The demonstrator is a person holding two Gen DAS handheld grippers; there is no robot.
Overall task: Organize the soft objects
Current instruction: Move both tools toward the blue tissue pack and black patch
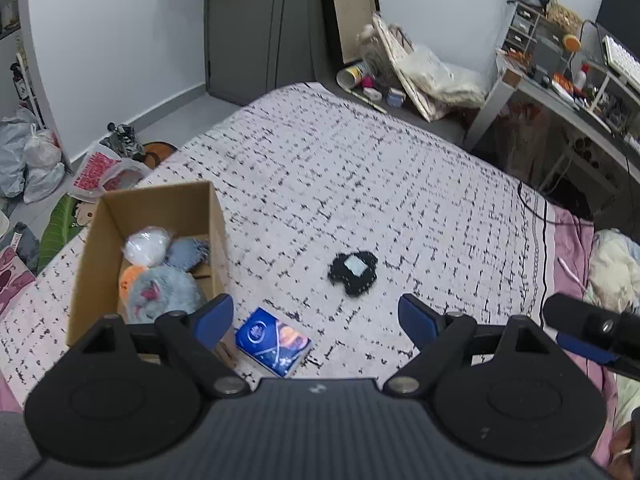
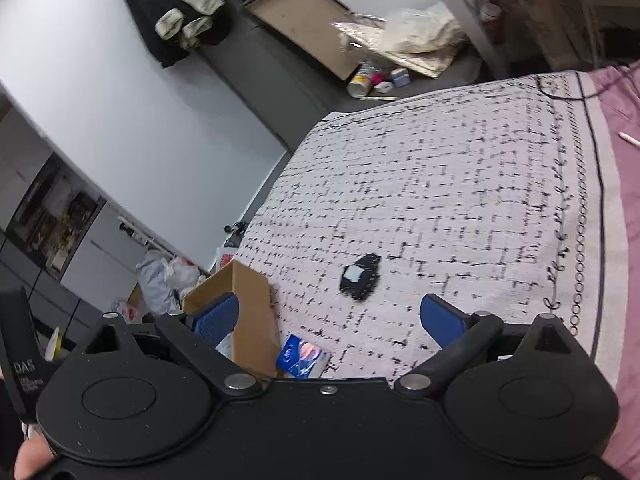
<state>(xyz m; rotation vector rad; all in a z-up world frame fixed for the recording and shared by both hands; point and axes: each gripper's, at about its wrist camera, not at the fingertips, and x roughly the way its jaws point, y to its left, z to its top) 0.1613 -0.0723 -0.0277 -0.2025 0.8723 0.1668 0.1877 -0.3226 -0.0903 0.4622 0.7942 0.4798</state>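
"DAS" on black claw body (image 2: 24,368), lower left.

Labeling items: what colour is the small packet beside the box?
Blue packet, clearest in left wrist view.

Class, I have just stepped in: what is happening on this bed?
A person holds two tongs, tidying soft things into a box. Plush toys already lie inside. A black item and a blue packet remain on the blanket. The left tongs and right tongs are both open, holding nothing.
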